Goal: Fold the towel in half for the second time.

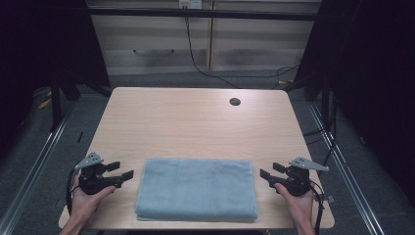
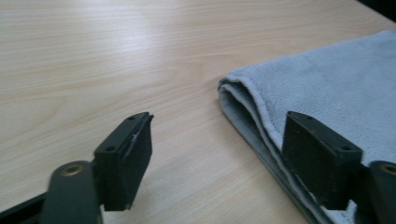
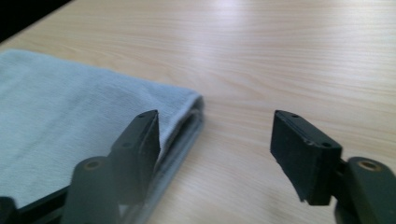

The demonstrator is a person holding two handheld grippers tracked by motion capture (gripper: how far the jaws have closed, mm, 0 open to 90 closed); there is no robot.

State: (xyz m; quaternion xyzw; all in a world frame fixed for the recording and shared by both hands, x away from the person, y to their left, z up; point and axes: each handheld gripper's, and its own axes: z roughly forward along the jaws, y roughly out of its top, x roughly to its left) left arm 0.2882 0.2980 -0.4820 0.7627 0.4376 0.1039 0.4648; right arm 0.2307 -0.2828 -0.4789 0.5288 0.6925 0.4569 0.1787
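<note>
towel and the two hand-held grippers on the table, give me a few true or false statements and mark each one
1. The blue towel lies folded near the table's front edge. True.
2. The left hand-held gripper is shut on the towel's corner. False: its jaws are open and hold nothing, just beside the towel's left edge.
3. The right hand-held gripper is open, beside the towel's right edge. True.
4. The towel is spread out in a single layer. False: stacked layers show at its folded edge in the left gripper view.
5. A round hole sits in the far right part of the tabletop. True.
6. A cup stands on the towel. False: nothing rests on it.
</note>
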